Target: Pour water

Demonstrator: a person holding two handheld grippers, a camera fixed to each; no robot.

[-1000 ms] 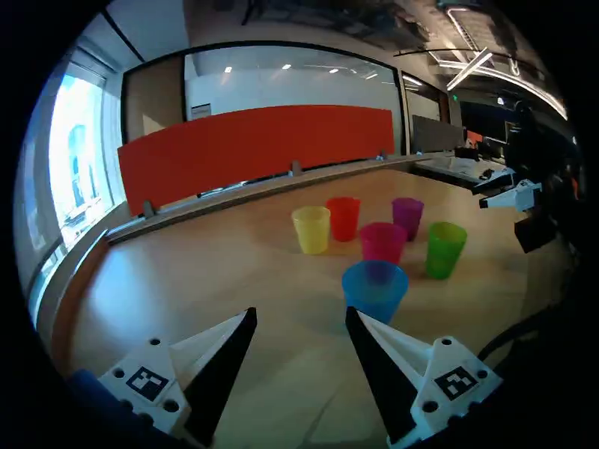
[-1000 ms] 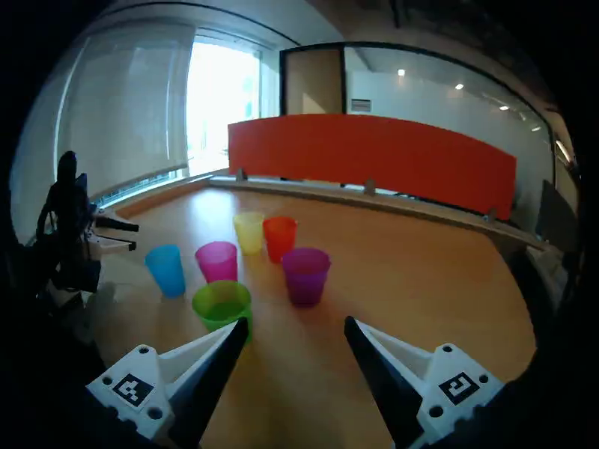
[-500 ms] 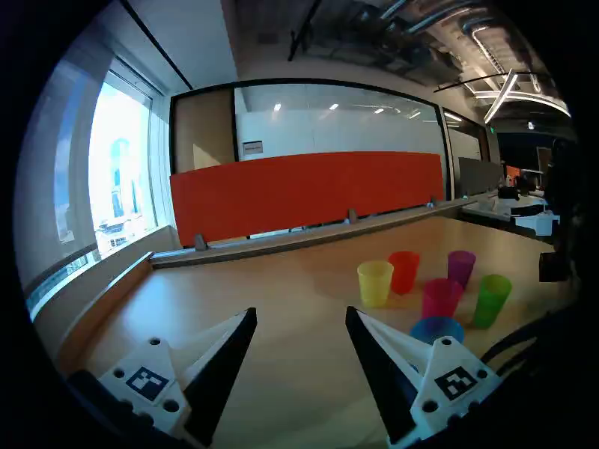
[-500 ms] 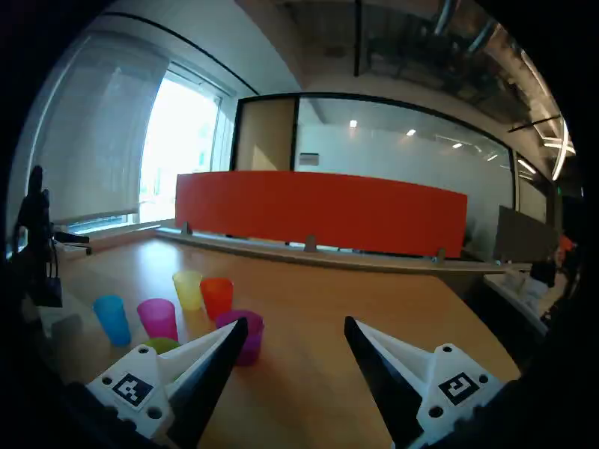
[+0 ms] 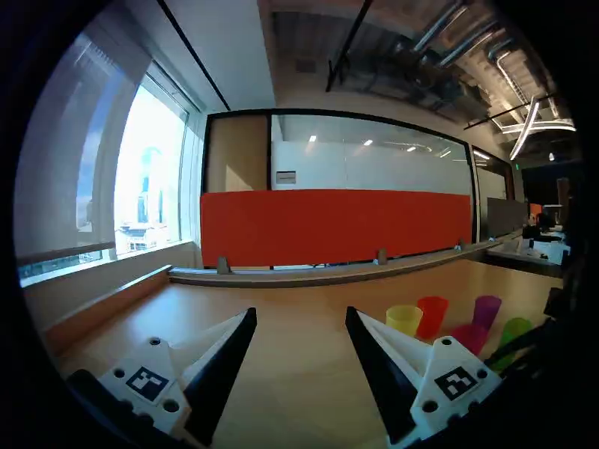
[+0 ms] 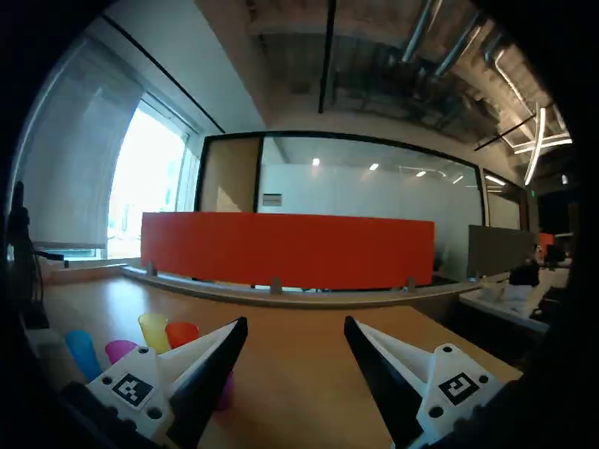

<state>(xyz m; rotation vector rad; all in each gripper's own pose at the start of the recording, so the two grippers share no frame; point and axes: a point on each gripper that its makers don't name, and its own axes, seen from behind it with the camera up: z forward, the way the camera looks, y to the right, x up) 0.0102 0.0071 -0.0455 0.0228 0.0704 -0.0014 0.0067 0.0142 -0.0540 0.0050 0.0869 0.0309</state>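
Left hand-held gripper [image 5: 299,310] spread wide, empty; right hand-held gripper [image 6: 295,320] likewise.

bright window [image 5: 153,194] glare at left, dim ceiling, fisheye bending at edges, sharp focus.

A long wooden table [image 5: 299,359] runs toward an orange divider panel [image 5: 337,224] that stands upright along its far edge. Behind the panel is a glass wall [image 5: 367,153] beside a plain wooden door panel [image 5: 236,153]. A bright window [image 5: 150,202] fills the left side. Overhead run bare pipes [image 5: 449,45] and a lit light strip [image 5: 528,127]. A grey screen [image 6: 498,251] stands far right.
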